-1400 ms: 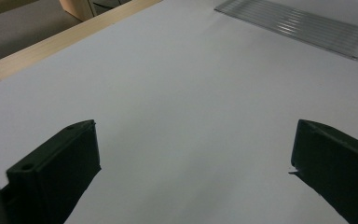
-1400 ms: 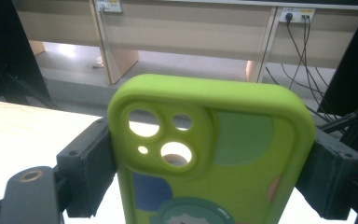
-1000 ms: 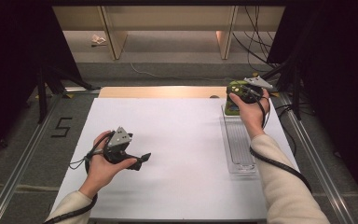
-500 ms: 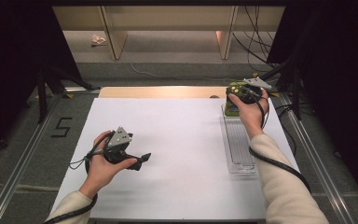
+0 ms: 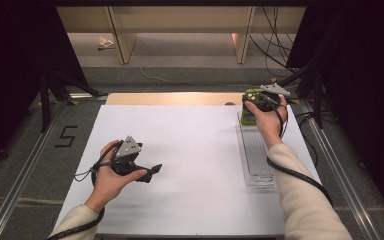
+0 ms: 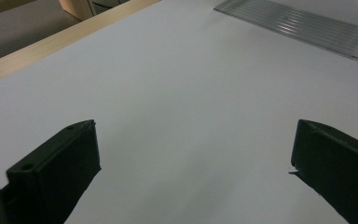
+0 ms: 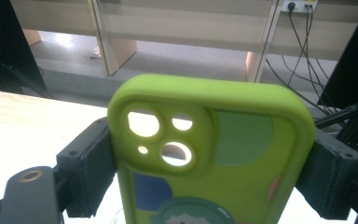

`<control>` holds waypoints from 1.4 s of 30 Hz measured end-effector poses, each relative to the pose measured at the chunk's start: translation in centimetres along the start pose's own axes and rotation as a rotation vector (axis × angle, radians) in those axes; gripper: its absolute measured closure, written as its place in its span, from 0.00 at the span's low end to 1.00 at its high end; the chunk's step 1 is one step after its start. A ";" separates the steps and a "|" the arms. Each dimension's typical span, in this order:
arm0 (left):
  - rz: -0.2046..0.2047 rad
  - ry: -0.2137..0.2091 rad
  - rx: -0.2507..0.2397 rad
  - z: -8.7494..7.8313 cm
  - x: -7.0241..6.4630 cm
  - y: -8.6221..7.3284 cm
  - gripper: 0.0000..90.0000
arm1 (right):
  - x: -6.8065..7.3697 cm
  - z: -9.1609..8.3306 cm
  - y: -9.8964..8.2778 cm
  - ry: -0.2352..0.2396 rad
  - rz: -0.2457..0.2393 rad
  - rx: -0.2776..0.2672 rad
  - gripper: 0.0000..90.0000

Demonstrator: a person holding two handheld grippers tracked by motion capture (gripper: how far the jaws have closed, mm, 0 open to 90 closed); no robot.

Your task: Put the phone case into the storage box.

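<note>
A lime-green phone case [image 7: 214, 154] with camera cut-outs and coloured patches stands upright between the jaws of my right gripper [image 7: 212, 172], which is shut on its two long sides. From above, that right gripper [image 5: 261, 102] holds the phone case [image 5: 250, 106] over the far end of a clear ribbed tray [image 5: 256, 155] at the table's right. My left gripper [image 5: 152, 171] rests low over the white table [image 5: 190, 150] at the left. Its jaws stand wide apart around bare surface, as with the left gripper [image 6: 193, 172] in its own view.
The clear tray [image 6: 303, 25] lies lengthwise along the right side of the white sheet. A wooden strip [image 5: 175, 98] borders the far edge. Beyond it are shelf legs, cables [image 5: 280, 40] and dark stands on the floor. A "5" mark [image 5: 66, 136] sits left of the table.
</note>
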State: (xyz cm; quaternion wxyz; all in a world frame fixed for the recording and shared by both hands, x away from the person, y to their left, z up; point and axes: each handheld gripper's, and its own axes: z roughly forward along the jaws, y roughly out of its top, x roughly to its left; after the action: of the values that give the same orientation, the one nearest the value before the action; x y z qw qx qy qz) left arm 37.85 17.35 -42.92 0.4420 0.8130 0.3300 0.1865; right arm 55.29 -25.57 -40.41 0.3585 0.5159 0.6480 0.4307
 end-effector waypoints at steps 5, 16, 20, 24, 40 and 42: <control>-0.001 -0.001 0.001 0.0 0.0 0.0 0.01 | -0.1 0.2 -0.1 -0.001 0.003 0.008 0.19; -0.002 -0.001 0.000 0.0 0.0 0.0 0.01 | -0.2 0.6 -0.5 -0.004 0.005 0.022 0.19; -0.002 -0.001 0.001 0.0 0.0 0.0 0.01 | -0.2 0.7 -0.6 -0.005 0.006 0.025 0.19; -0.002 0.000 0.001 0.0 0.0 0.0 0.01 | -0.2 0.8 -0.7 -0.003 0.007 0.033 0.19; -0.003 0.001 0.000 0.0 0.1 0.0 0.01 | -0.3 1.2 -1.2 -0.013 0.008 0.053 0.19; -0.002 0.000 0.002 0.0 0.1 -0.1 0.01 | -0.2 1.2 -1.2 -0.013 0.008 0.052 0.19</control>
State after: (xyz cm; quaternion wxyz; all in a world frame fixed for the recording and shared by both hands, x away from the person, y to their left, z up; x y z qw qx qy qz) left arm 37.90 17.42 -42.98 0.4414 0.8132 0.3308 0.1857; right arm 56.03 -25.70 -42.01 0.3475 0.5306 0.6545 0.4115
